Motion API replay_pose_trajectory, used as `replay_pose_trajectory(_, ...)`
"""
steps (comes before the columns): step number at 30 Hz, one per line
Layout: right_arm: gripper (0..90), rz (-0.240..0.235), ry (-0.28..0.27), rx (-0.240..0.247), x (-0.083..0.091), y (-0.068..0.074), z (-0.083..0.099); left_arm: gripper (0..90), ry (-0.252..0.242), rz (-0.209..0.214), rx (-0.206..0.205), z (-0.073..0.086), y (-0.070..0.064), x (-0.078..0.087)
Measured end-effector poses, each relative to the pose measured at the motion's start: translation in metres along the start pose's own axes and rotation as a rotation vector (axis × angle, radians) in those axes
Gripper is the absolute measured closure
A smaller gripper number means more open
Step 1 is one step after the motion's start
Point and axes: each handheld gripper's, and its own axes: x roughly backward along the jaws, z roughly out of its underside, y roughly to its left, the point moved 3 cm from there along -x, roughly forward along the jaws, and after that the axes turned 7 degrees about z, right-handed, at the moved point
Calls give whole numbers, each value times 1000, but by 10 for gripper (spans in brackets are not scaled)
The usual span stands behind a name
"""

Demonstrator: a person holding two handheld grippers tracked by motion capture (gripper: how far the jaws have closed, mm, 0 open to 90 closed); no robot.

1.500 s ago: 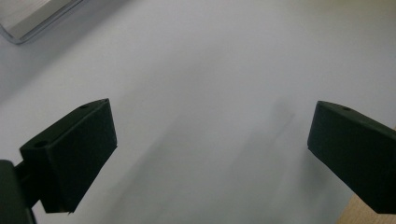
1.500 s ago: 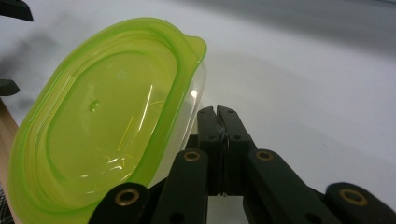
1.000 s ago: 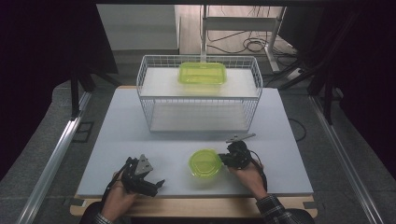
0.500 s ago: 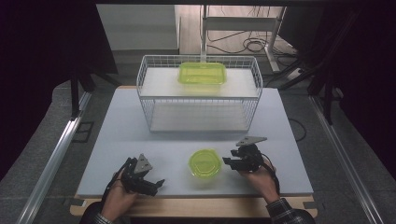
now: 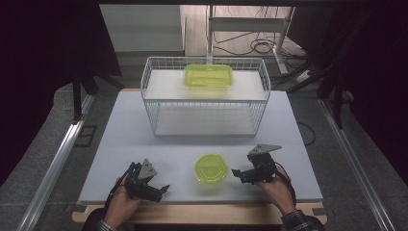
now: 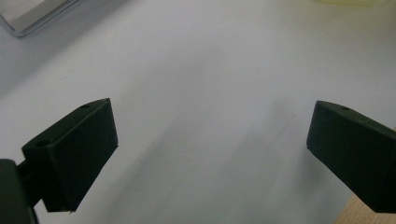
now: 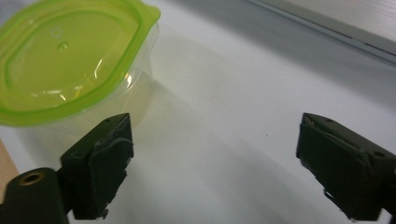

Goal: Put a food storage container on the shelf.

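A round clear container with a yellow-green lid sits on the white table near its front edge; the right gripper view shows the container close at upper left. My right gripper stands open just right of it, jaws wide apart with nothing between them. My left gripper rests open at the front left, jaws spread over bare table. A rectangular yellow-green lidded container lies on the upper shelf of a white wire basket at the back.
The wire basket has a lower shelf open toward me. The table's wooden front edge runs below both hands. Cables and a stand lie on the floor beyond the table. Metal rails flank the table.
My right gripper has pulled back to the right, away from the round container, and its jaws are now off it. The left gripper has stayed put.
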Motion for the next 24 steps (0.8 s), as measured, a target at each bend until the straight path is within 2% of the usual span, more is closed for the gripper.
replay_pose_trajectory(4,52,-9,-12,-19,1,2,-3,16,-1,2,0,0,0,0)
replay_pose_trajectory(9,50,-33,-23,-44,3,4,-7,16,-3,5,0,0,0,0)
replay_pose_trajectory(15,48,-76,-11,-66,5,10,-14,15,-9,6,3,0,0,0)
replay_pose_trajectory(18,57,-114,-7,-70,5,14,-19,15,-6,7,1,0,0,0)
replay_pose_trajectory(21,149,-136,14,-85,4,18,-26,15,-3,6,-3,0,0,0)
replay_pose_trajectory(24,254,-180,15,-122,3,18,-31,15,-3,6,-3,0,0,0)
